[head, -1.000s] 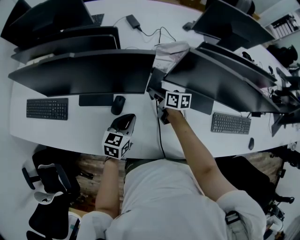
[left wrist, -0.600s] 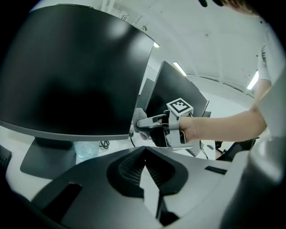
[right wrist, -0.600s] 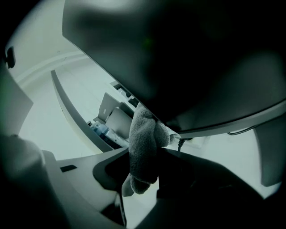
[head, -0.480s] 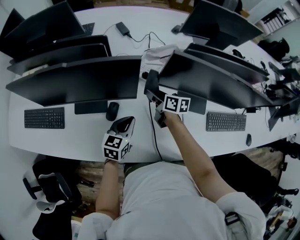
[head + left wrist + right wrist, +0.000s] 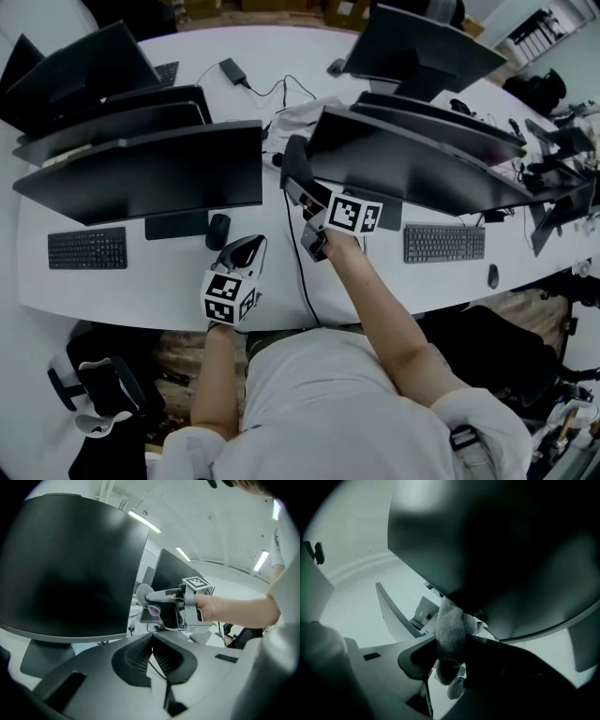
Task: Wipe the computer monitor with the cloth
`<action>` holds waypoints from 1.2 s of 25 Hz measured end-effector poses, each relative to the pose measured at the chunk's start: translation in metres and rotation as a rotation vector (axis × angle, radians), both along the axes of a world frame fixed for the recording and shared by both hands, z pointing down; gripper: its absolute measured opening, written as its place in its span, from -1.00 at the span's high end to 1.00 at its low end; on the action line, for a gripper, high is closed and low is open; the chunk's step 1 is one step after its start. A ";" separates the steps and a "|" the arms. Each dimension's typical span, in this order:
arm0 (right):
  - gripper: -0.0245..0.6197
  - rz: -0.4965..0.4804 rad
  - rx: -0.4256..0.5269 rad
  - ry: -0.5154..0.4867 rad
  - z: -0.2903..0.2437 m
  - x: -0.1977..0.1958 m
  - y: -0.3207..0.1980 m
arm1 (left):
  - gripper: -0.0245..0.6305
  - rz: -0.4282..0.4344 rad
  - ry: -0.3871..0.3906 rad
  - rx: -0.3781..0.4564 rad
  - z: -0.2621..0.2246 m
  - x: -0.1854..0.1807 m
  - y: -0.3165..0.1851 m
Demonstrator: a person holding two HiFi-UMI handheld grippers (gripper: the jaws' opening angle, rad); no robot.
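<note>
2 grippers: right gripper [image 5: 451, 644] pinches cloth [image 5: 449, 618] by monitor [image 5: 511, 550]; left gripper [image 5: 151, 639] closed.

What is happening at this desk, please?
A person is wiping a monitor with two hand-held tools. The right tool is shut on a grey cloth and holds it up at the lower edge of a dark monitor. The left tool is shut on nothing and hangs over the white desk, beside a mouse. It takes no part in the wiping.
</note>
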State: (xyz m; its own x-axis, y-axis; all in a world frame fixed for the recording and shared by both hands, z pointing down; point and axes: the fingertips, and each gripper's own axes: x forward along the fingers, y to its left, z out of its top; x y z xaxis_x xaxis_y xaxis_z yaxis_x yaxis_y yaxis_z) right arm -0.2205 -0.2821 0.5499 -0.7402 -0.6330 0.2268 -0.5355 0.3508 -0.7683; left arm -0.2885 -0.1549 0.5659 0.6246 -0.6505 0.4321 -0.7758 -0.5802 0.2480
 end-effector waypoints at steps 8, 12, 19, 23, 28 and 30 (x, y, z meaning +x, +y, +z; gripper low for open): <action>0.46 0.025 0.054 -0.057 -0.044 0.003 0.001 | 0.92 0.025 -0.001 0.047 -0.023 0.010 -0.002; 0.46 0.033 0.086 -0.088 -0.069 0.003 0.000 | 0.92 0.029 -0.010 0.067 -0.033 0.010 -0.004; 0.46 0.049 0.144 -0.141 -0.113 0.003 0.000 | 0.92 0.044 -0.029 0.104 -0.055 0.013 -0.005; 0.46 0.053 0.179 -0.171 -0.138 0.004 0.000 | 0.92 0.057 -0.048 0.125 -0.066 0.018 -0.005; 0.46 0.053 0.212 -0.192 -0.161 0.005 0.001 | 0.92 0.066 -0.053 0.139 -0.074 0.023 -0.004; 0.46 0.050 0.227 -0.207 -0.170 0.005 0.002 | 0.92 0.068 -0.053 0.144 -0.077 0.024 -0.002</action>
State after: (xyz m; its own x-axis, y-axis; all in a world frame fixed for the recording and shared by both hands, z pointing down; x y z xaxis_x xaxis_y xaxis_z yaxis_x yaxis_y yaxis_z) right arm -0.2155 -0.2798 0.3799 -0.7227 -0.6869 -0.0771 -0.3963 0.5032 -0.7680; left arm -0.2643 -0.1566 0.4891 0.6481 -0.6651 0.3710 -0.7433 -0.6585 0.1180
